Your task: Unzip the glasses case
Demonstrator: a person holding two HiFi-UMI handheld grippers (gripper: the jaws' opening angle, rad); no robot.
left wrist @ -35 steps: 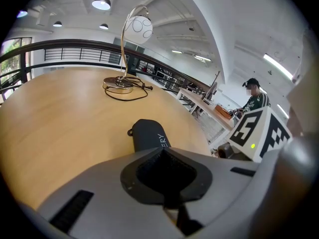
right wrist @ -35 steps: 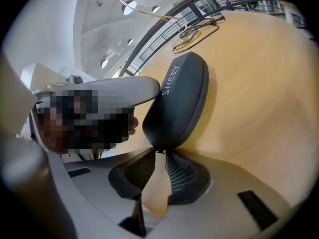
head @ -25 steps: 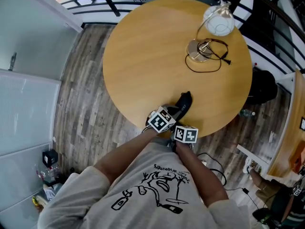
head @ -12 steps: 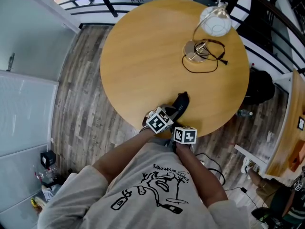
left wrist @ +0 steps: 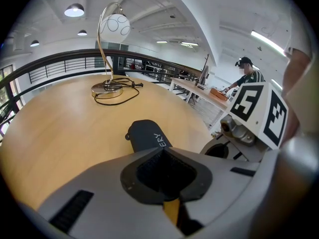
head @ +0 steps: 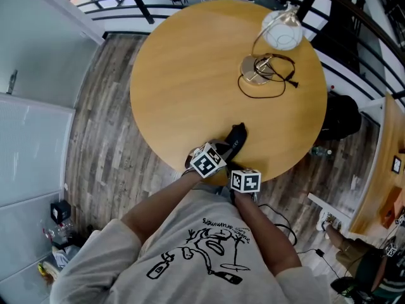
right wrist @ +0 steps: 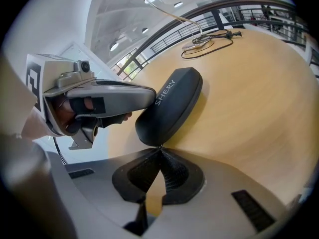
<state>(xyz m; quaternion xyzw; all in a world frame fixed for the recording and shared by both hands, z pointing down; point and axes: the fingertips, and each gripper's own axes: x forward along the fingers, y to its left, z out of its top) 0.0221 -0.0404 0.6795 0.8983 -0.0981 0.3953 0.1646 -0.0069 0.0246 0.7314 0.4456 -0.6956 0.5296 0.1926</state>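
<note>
Right gripper (right wrist: 160,148) has slid a little to the right along the near edge of the round table (head: 190,75). Left gripper (left wrist: 162,152), glasses case (head: 233,141) and lamp (head: 281,31) keep their places.

Case: black, lid down, lying at the table's near edge, its long axis pointing away from the person and slightly right.

Right jaws: pressed together, tips touching the near end of the case. Whether the zip pull sits between them is too small to tell.

Left jaws: also together at the tips, set against the case's left side by that same end. No hold can be confirmed.

Both grippers point downward. Lamp stands near the far right edge, black cord (head: 262,92) looped round its base.
</note>
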